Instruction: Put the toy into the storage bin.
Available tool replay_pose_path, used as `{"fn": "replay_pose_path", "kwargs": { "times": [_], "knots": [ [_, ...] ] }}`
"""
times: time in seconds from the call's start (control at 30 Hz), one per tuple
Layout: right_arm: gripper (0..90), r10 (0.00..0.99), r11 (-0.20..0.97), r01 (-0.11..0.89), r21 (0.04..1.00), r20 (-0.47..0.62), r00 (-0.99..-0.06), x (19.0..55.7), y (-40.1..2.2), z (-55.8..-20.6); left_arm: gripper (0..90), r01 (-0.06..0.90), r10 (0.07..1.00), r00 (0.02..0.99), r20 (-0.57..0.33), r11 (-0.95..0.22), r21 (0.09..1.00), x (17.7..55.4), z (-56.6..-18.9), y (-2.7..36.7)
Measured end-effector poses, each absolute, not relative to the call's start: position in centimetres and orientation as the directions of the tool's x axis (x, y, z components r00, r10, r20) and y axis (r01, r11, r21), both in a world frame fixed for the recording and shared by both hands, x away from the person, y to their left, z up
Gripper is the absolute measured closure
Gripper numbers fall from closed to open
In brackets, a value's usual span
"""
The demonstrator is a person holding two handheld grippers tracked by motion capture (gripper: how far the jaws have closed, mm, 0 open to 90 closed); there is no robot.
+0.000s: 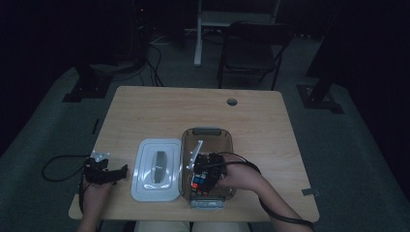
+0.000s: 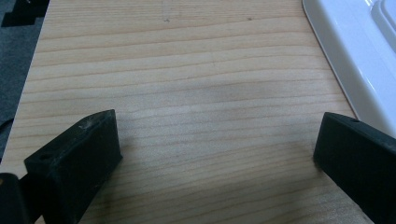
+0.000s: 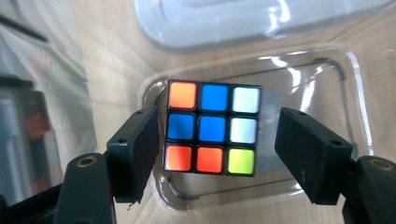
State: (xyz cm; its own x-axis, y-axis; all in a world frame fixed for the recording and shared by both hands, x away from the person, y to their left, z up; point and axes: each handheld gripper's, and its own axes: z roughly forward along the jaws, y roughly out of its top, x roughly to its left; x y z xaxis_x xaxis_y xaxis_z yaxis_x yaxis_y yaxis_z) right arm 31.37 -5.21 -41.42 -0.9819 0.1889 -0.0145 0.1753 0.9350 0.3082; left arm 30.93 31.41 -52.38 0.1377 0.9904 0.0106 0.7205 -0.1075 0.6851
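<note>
— So, what does the Rubik's cube (image 3: 211, 127) look like?
— It's a three-by-three puzzle with black edges. The face toward the right gripper view has orange, blue and white across the top, blue, blue and white in the middle, and orange, orange and yellow-green below.
— Which way does it sit?
— Square to that camera, rows level. As a cube it has no long axis. It lies inside the clear plastic container (image 1: 207, 134), on its bottom near one rounded corner.
— And the right gripper (image 3: 217, 147)?
— Its jaws are spread a little wider than the cube and flank it. The left-hand pad is just beside the cube, while the other stands clear with a gap. Nothing is clamped.
— And the left gripper (image 2: 217, 140)?
— Wide open over bare worktop (image 2: 187, 70), gripping nothing, with the white lid (image 2: 355, 51) just beside one jaw.
</note>
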Motion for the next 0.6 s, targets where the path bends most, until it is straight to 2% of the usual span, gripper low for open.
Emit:
{"fn": "replay_pose_path", "kwargs": {
  "times": [0.37,0.6],
  "knots": [
    [22.4,0.291,0.830,0.244,0.502,-0.018,-0.956,31.7,-8.6,-39.8,1.2,0.721,0.990,0.138,0.011,-0.108,0.685,30.9,-52.4,31.4],
    [16.7,0.357,0.708,0.263,0.656,-0.011,-0.934,31.3,-10.9,-39.7,1.2,0.721,0.990,0.142,0.010,-0.111,0.685,30.9,-52.4,31.4]
  ]
}}
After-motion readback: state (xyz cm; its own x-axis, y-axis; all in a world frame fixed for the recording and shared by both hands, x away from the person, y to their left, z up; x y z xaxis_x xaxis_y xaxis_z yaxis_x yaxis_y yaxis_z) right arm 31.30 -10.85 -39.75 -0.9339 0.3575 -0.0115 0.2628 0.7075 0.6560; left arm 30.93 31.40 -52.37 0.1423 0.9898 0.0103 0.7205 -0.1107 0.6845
